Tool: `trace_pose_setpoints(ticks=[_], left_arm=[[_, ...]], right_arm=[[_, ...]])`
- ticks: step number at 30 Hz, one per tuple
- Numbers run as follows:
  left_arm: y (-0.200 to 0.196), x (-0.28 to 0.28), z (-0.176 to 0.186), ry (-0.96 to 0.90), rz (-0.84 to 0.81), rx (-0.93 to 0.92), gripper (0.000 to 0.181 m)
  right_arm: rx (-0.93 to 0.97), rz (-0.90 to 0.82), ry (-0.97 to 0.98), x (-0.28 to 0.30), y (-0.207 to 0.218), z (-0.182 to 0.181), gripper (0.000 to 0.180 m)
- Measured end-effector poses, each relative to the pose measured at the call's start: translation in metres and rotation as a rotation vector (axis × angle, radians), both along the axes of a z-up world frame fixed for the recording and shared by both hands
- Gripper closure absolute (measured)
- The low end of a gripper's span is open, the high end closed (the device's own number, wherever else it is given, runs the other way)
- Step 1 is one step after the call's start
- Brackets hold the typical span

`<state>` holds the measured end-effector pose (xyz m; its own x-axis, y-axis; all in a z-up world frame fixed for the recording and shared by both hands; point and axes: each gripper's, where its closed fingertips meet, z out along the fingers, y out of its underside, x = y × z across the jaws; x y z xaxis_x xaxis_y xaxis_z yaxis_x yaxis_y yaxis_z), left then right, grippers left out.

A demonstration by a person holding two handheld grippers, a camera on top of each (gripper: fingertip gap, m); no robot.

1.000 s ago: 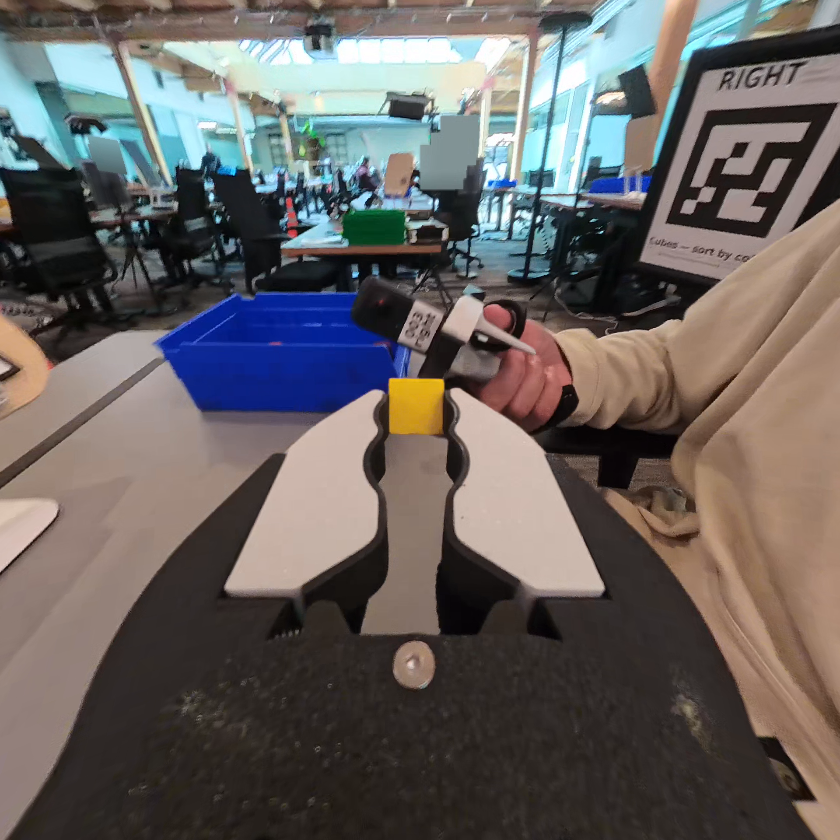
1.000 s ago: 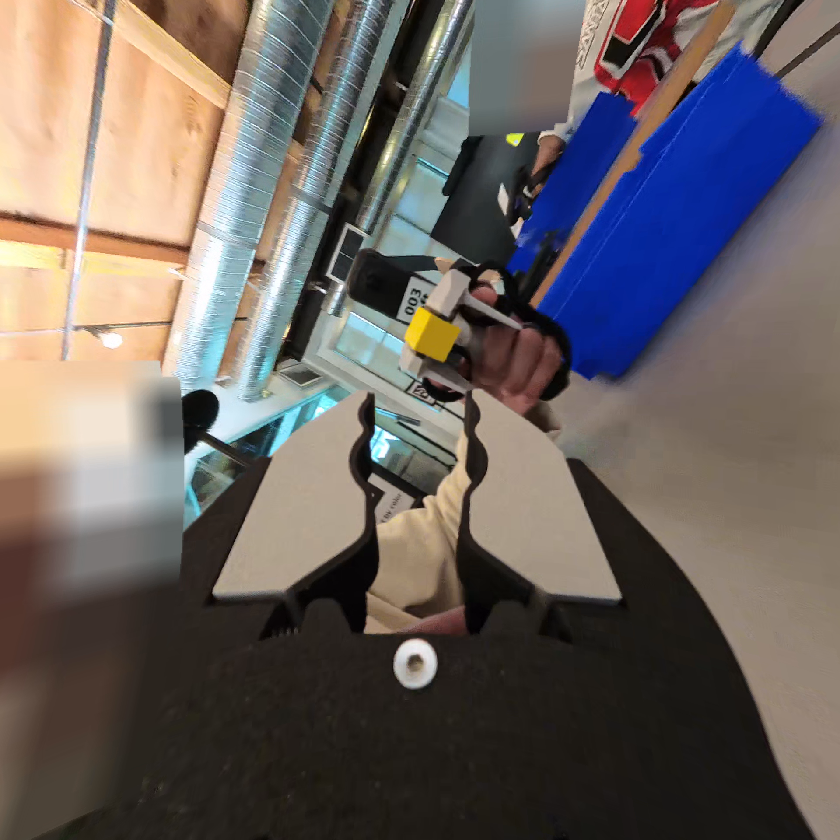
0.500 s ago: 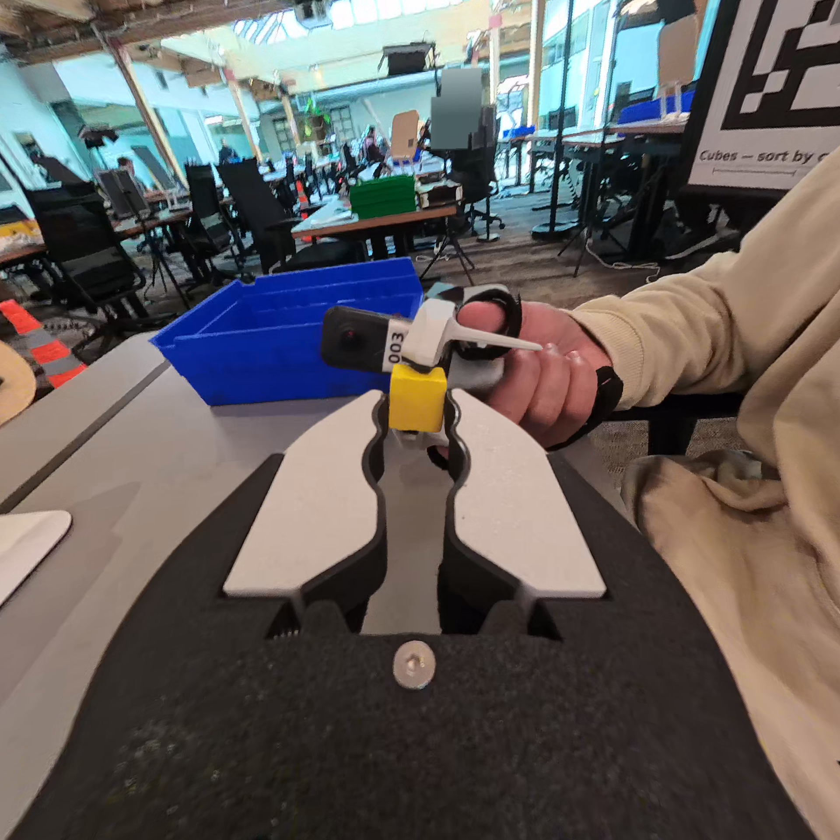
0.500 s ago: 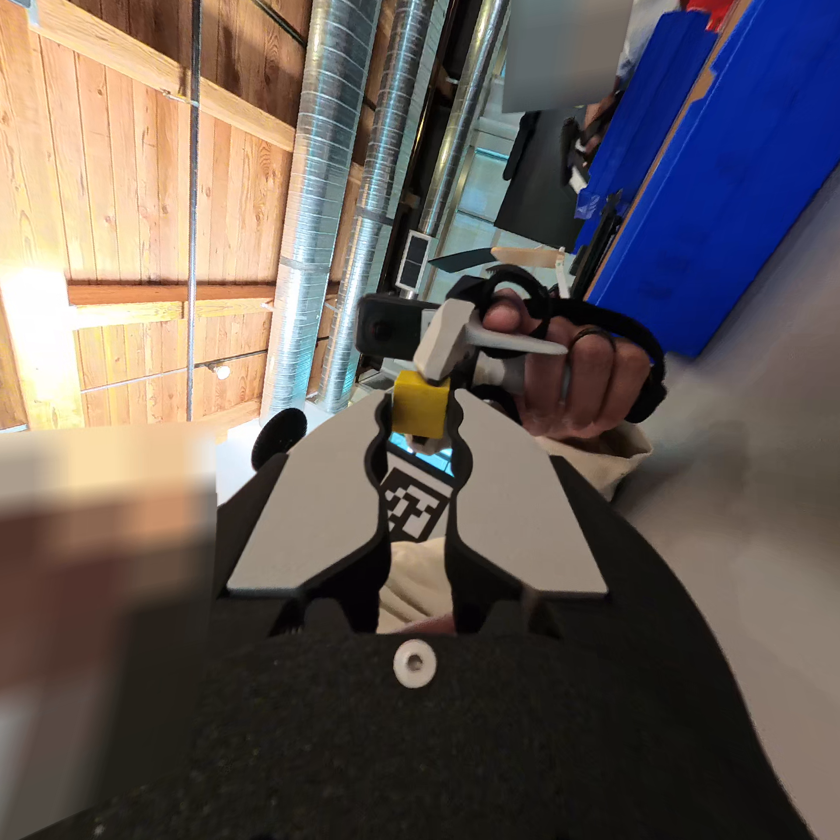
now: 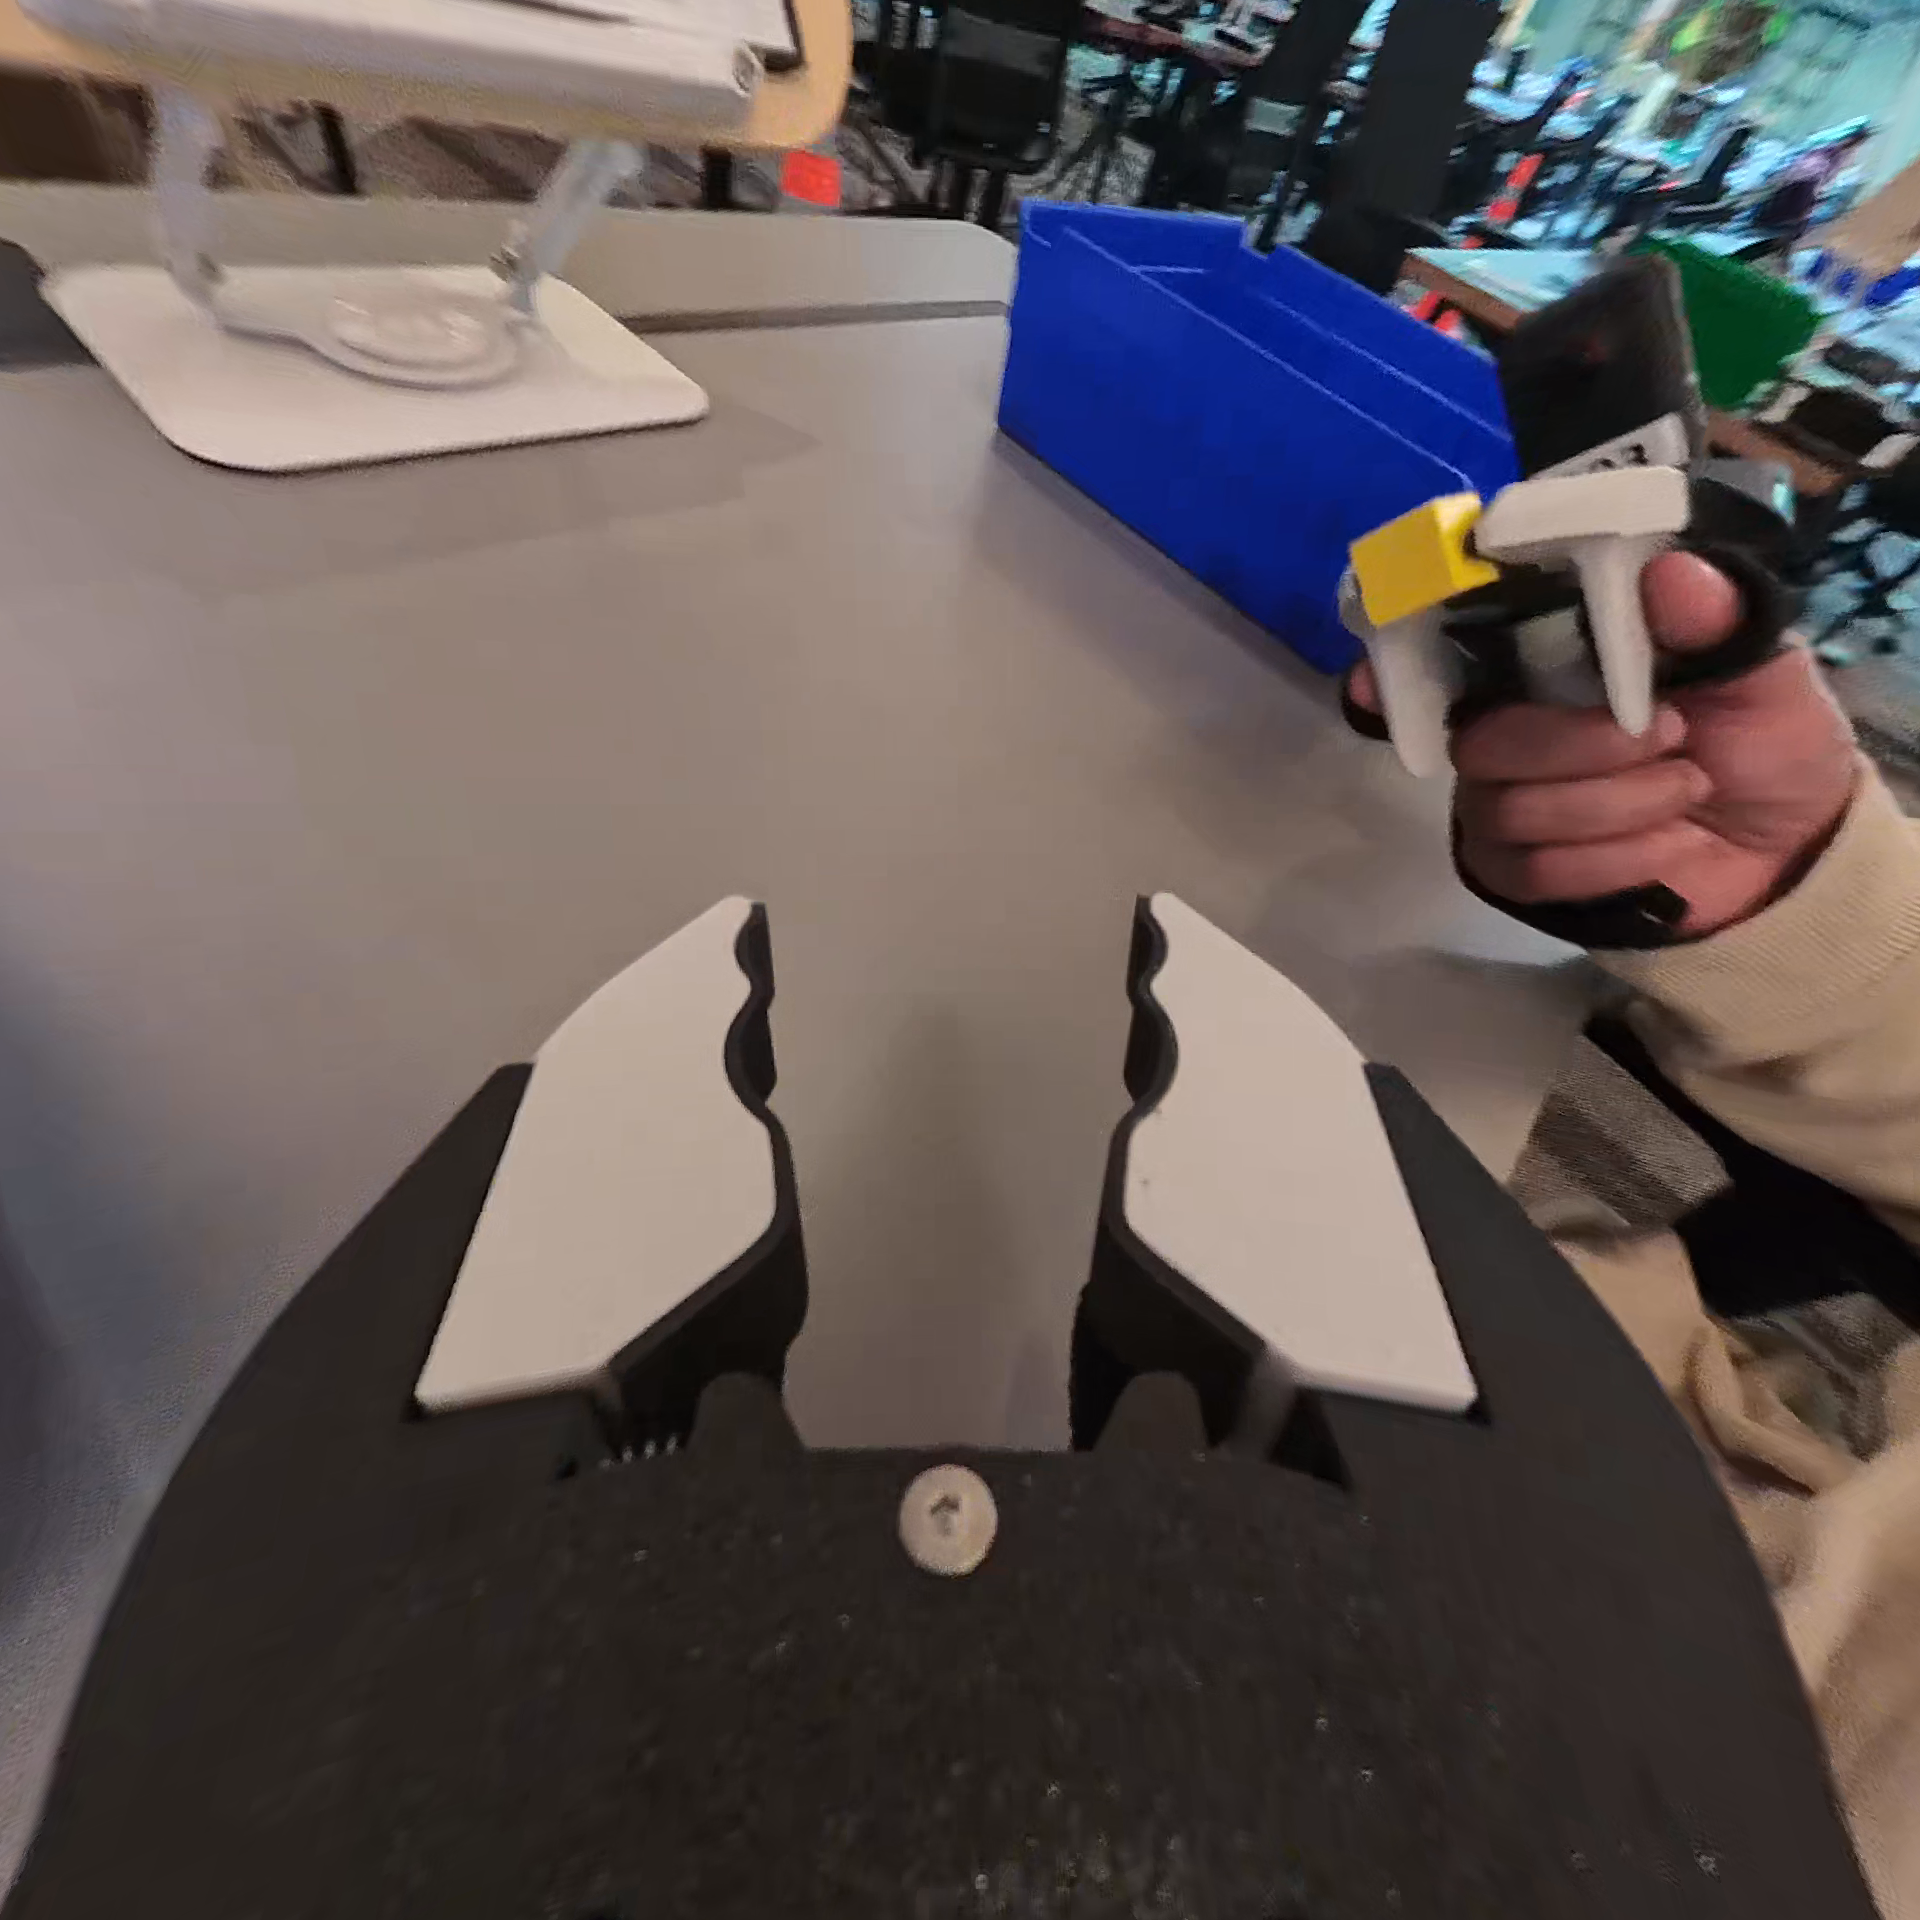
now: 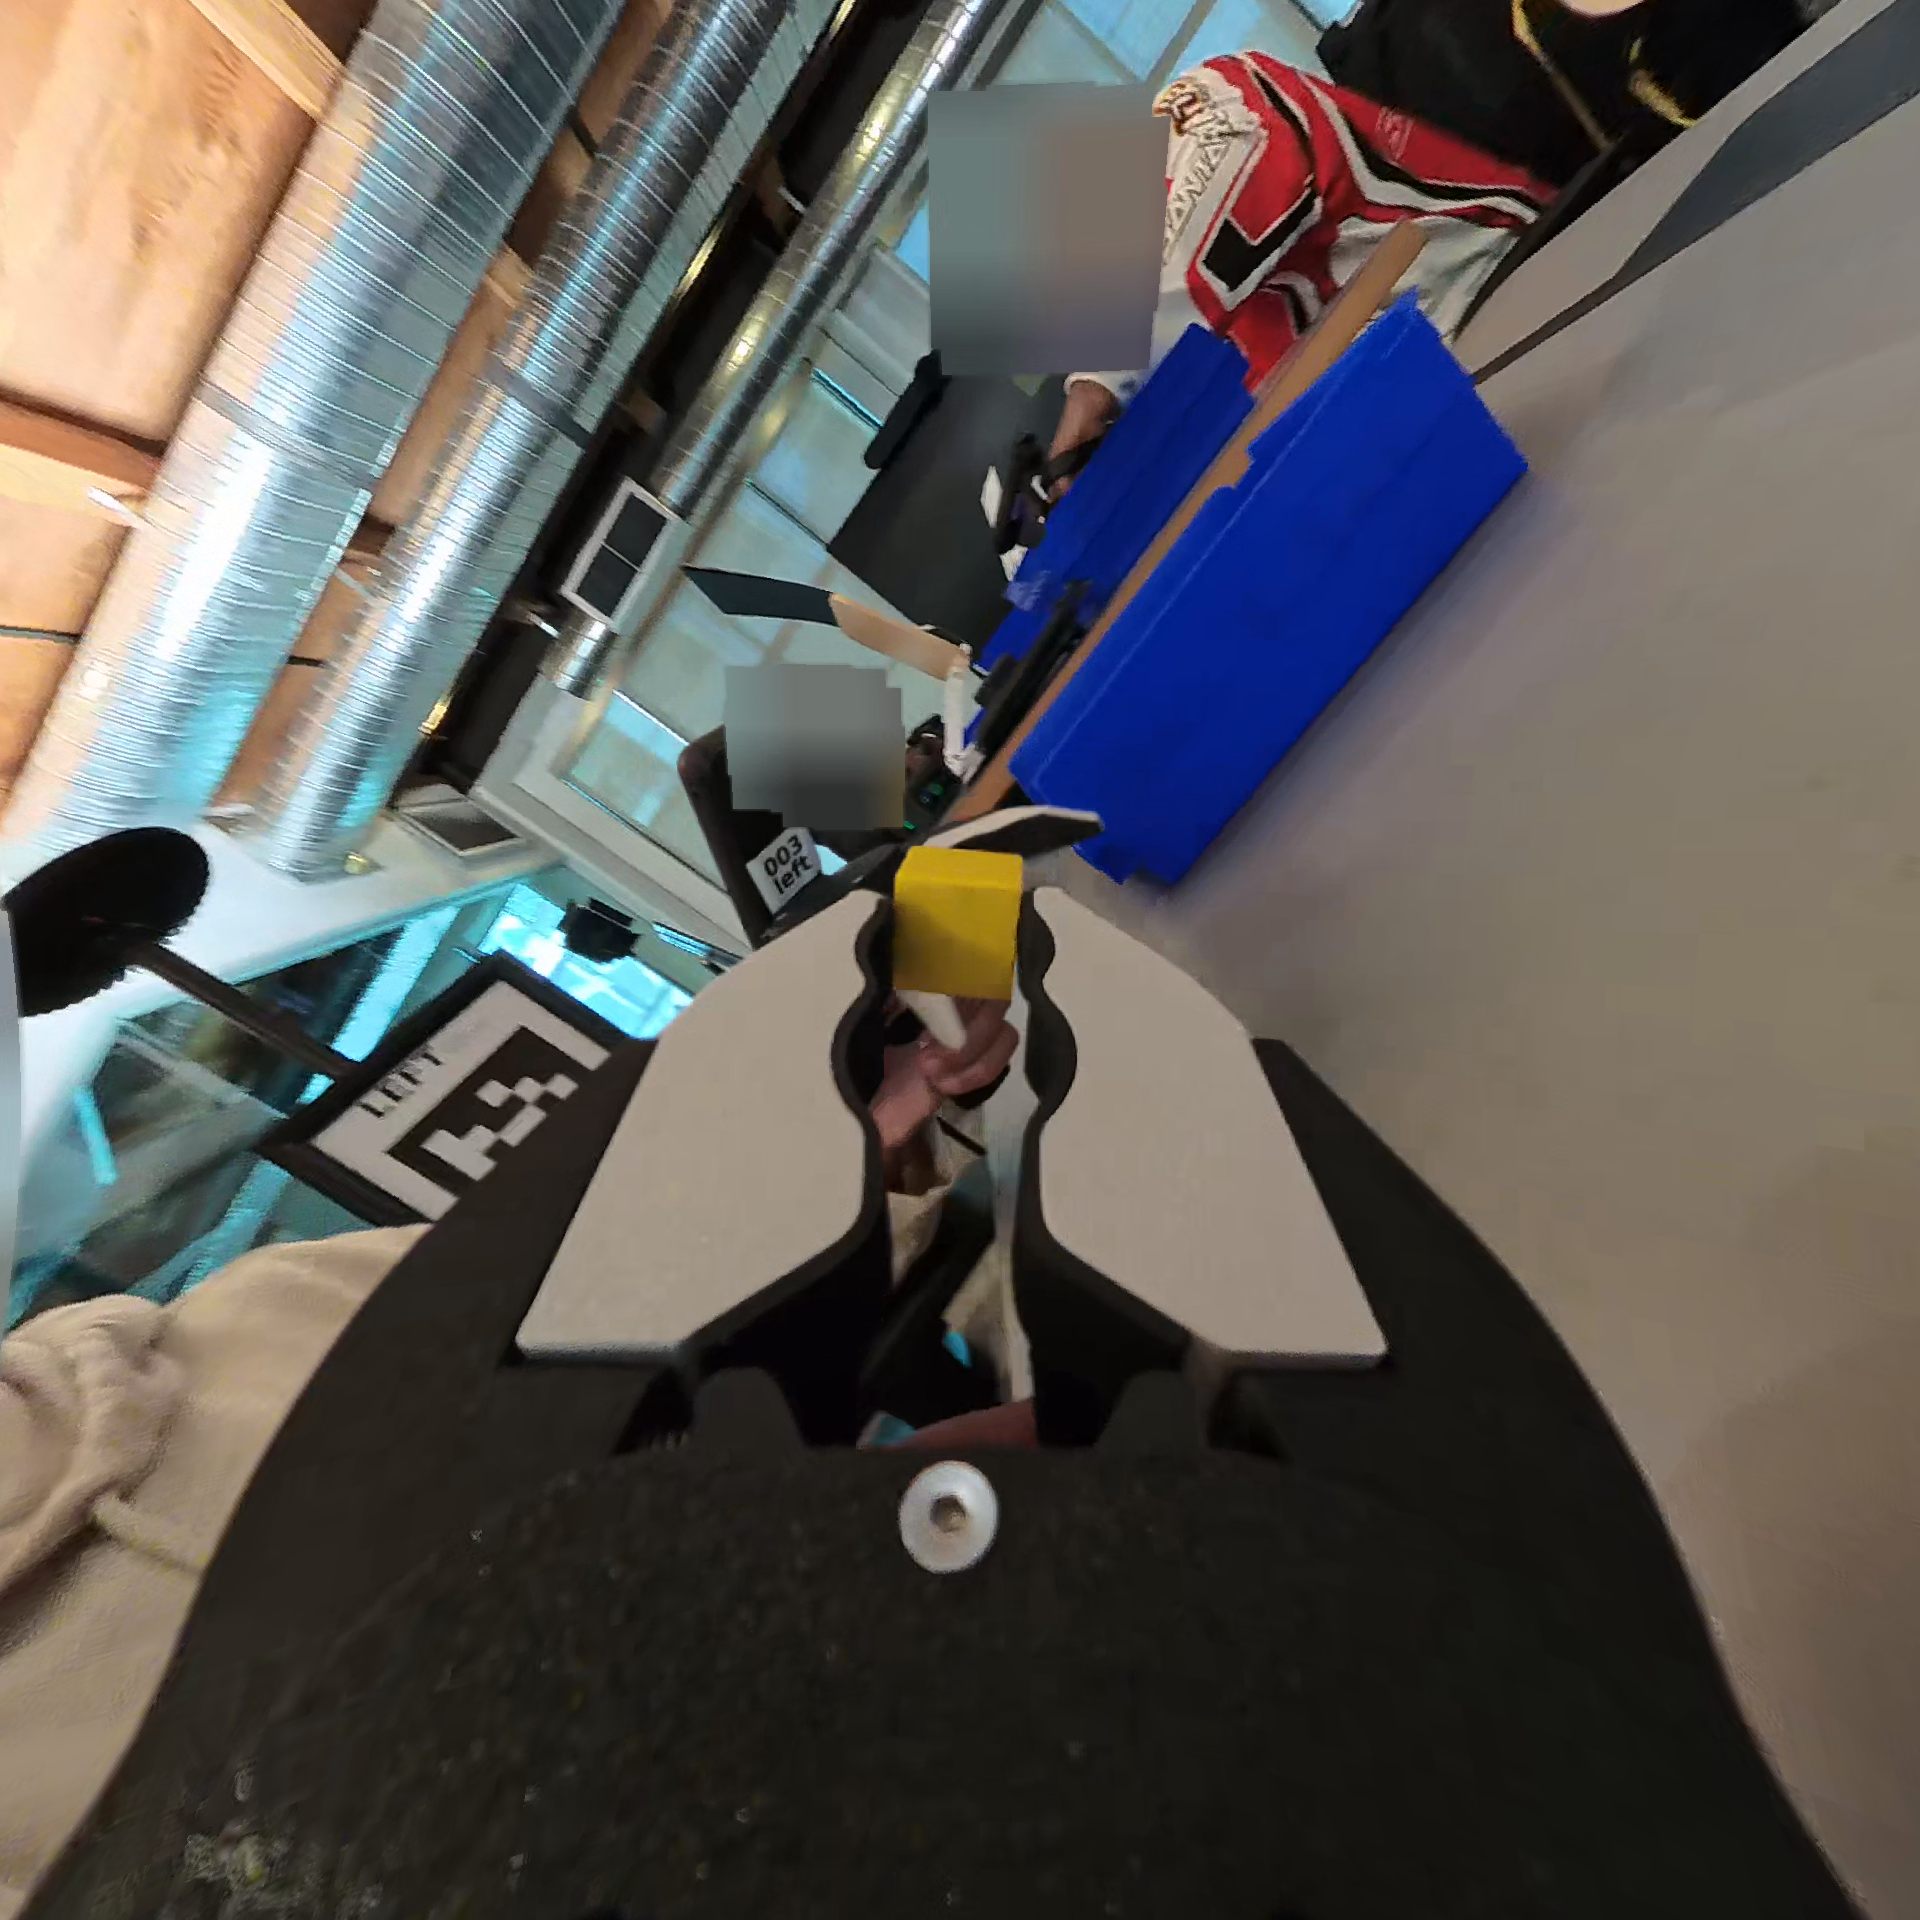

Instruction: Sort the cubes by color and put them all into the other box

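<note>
My left gripper [image 5: 951,914] is open and empty above the grey table [image 5: 520,727]. My right gripper [image 6: 954,914] is shut on a yellow cube [image 6: 956,923], with both pads pressed on its sides. The left wrist view shows the same cube [image 5: 1415,556] held at the tips of the right gripper [image 5: 1455,582] at the right, in front of a blue box [image 5: 1226,405]. In the right wrist view the blue box [image 6: 1278,644] lies beyond the cube, and the left gripper's fingers [image 6: 1029,831] show just behind the cube.
A white stand [image 5: 374,353] rests on the table at the back left. A person's hand and cream sleeve [image 5: 1714,935] fill the right side. More blue boxes [image 6: 1132,457] and people sit at a far table. A marker board [image 6: 468,1101] stands to the left.
My left gripper held the yellow cube. The right gripper closed on it too, then the left opened, let go and drew back to the left. The cube stays in the right gripper.
</note>
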<state>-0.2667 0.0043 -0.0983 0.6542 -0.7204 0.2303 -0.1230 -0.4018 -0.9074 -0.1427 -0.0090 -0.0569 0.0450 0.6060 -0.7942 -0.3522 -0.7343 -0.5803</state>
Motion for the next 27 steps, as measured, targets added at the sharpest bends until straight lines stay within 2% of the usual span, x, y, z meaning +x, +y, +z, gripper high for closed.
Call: trace_pose_setpoints(ticks=[2,5,7,10,11,13,15,18,23,27], left_arm=[[-0.007,-0.001,-0.009,-0.018,-0.032,-0.024,0.117],[-0.011,-0.002,-0.012,-0.021,-0.053,-0.017,0.118],[-0.012,-0.001,-0.009,-0.015,-0.061,0.002,0.118],[-0.012,0.002,-0.006,0.017,-0.068,0.038,0.118],[-0.012,0.003,-0.005,0.025,-0.072,0.045,0.118],[-0.012,0.009,-0.005,0.033,-0.09,0.051,0.118],[-0.012,0.014,-0.006,0.043,-0.099,0.052,0.118],[-0.011,0.018,-0.013,0.089,-0.104,0.049,0.118],[-0.009,0.016,-0.019,0.156,-0.076,0.081,0.118],[-0.011,0.015,-0.021,0.171,-0.074,0.084,0.118]], right_arm=[[0.04,-0.011,-0.051,-0.001,-0.002,0.0,0.157],[0.215,-0.078,-0.156,0.024,0.0,0.032,0.157],[0.354,-0.247,-0.331,0.075,0.019,0.058,0.157],[0.349,-0.529,-0.649,0.182,0.075,0.075,0.157],[0.305,-0.568,-0.754,0.213,0.096,0.069,0.157],[0.16,-0.587,-0.995,0.265,0.145,0.032,0.157],[0.012,-0.442,-1.077,0.278,0.18,-0.011,0.157],[0.011,-0.368,-1.245,0.281,0.224,-0.052,0.157],[0.023,-0.242,-1.391,0.264,0.259,-0.086,0.157],[-0.008,-0.222,-1.402,0.259,0.274,-0.097,0.157]])
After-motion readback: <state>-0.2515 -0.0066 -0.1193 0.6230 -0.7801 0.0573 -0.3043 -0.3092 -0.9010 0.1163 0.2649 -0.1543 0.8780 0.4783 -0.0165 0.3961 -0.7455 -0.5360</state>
